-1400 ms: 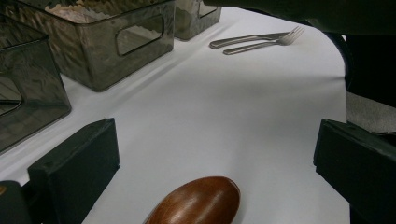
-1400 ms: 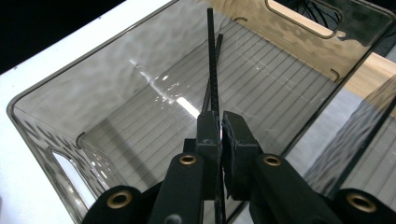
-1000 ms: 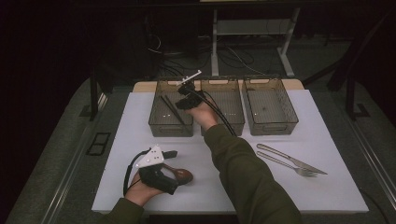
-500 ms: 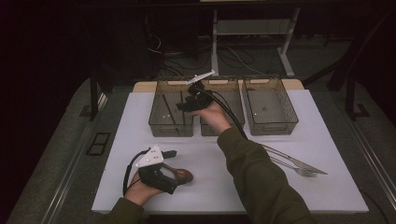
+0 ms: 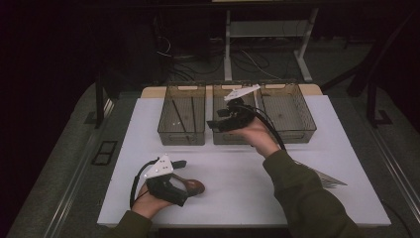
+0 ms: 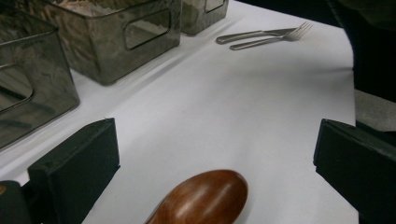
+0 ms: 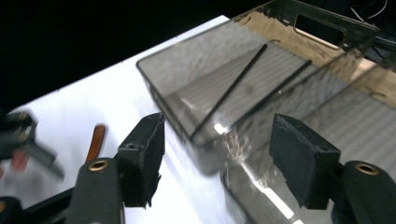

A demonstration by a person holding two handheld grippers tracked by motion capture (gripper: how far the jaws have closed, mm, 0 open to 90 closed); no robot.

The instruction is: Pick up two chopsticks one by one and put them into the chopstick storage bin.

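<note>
My left gripper [image 5: 185, 182] rests on the white table at the near left, jaws open. The bowl of a brown wooden spoon [image 6: 205, 198] lies between its pads untouched, under the left gripper [image 6: 215, 140] in its own view. My right gripper [image 5: 214, 124] hovers over the front of the middle clear bin [image 5: 233, 140], pointing left. Its jaws have just been opening and nothing is between them. The right gripper [image 7: 217, 126] in its own view looks at the left bin [image 7: 187, 74], where two black chopsticks [image 7: 231, 88] lie.
A third clear bin [image 5: 289, 134] stands at the back right. A metal fork and knife [image 6: 266, 37] lie on the white table [image 5: 237, 178] at the right, partly behind my right sleeve. The spoon's handle [image 7: 95, 140] is visible beside the blurred left gripper.
My right hand has moved to the right, from over the left bin to over the middle bin, rising slightly. The left hand and the spoon have stayed put.
</note>
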